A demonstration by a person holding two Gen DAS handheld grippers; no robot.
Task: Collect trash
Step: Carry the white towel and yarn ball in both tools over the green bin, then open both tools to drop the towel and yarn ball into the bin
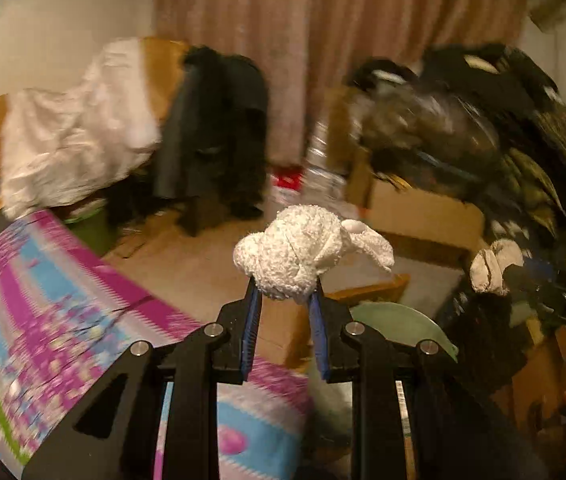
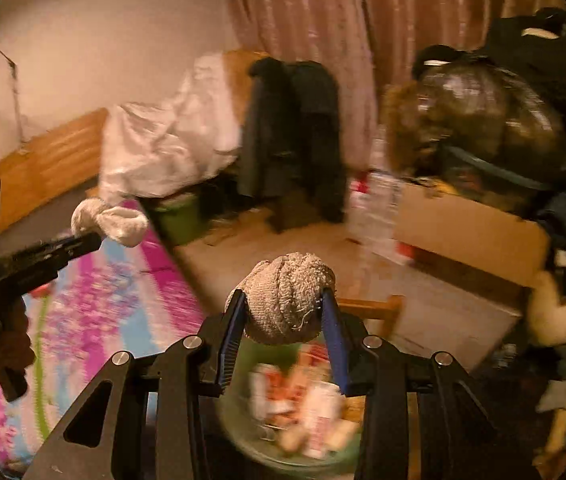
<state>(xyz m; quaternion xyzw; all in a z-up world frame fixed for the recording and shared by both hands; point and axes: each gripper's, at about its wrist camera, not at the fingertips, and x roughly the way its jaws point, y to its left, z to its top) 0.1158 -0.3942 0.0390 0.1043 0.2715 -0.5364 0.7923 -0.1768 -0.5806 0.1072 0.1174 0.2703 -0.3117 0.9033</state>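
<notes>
A crumpled white terry-cloth wad (image 1: 307, 254) is clamped between the pads of the left gripper (image 1: 285, 294), and a balled greyish-beige knitted rag (image 2: 285, 298) is pinched by the right gripper (image 2: 283, 300). Directly below the right gripper, a round pale-green bin (image 2: 251, 448) is seen, its contents blurred, possibly red-and-white wrappers, its near rim cut off.

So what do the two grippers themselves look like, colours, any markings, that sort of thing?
Both look alike. The left gripper and the right gripper have matte black angular linkage arms with triangular cutouts, round silver pivot pins, and blue ribbed pads lining the fingers. White lettering, seemingly "DAS", marks the right gripper's body in the left wrist view. No cables or sleeves show.
</notes>
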